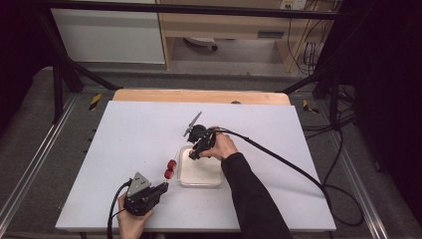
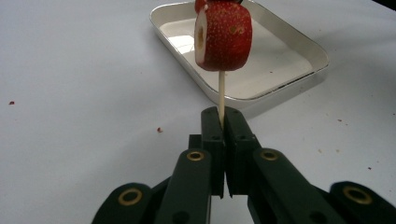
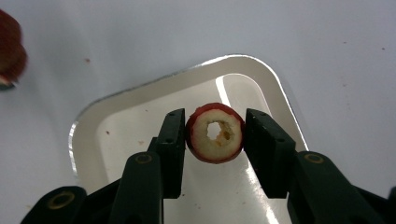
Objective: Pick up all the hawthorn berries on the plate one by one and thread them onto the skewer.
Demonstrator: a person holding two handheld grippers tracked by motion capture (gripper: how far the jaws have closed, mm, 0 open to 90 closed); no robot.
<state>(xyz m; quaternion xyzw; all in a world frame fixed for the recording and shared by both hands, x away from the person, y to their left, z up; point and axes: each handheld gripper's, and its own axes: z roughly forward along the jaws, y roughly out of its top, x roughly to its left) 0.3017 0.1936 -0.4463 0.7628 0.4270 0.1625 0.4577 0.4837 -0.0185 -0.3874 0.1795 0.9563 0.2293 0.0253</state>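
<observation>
**Strawberry slice in right jaws over tray, skewer clamped in left**

Right gripper (image 3: pixel 214 135) has a strawberry slice (image 3: pixel 215 133) between its jaws, cut face with hollow core toward the camera. Both pads touch its red sides, so it's pinched. In the high view the right gripper (image 1: pixel 195 153) sits over the far-left corner of the tray (image 1: pixel 217 183); the slice hangs above the tray floor, tray (image 3: pixel 140 100) white and glossy, a few specks in it.

Left gripper (image 2: pixel 223 116) jaws pressed together on a thin wooden skewer (image 2: pixel 221 91). Stick runs up from the jaw tips through a threaded strawberry piece (image 2: pixel 224 37), a second red piece just behind it at the top edge. In the high view the left gripper (image 1: pixel 163 185) is near the front-left, the two skewered pieces (image 1: pixel 170 168) just left of the tray, not touching it.

Surface: white board (image 1: pixel 129 134), flat, matte, small red crumbs scattered. It lies on a wooden tabletop (image 1: pixel 199 95) showing along the far edge. Black frame bars (image 1: pixel 189 9) overhead and at the sides, grey floor, wooden cabinet behind, cables at right.
</observation>
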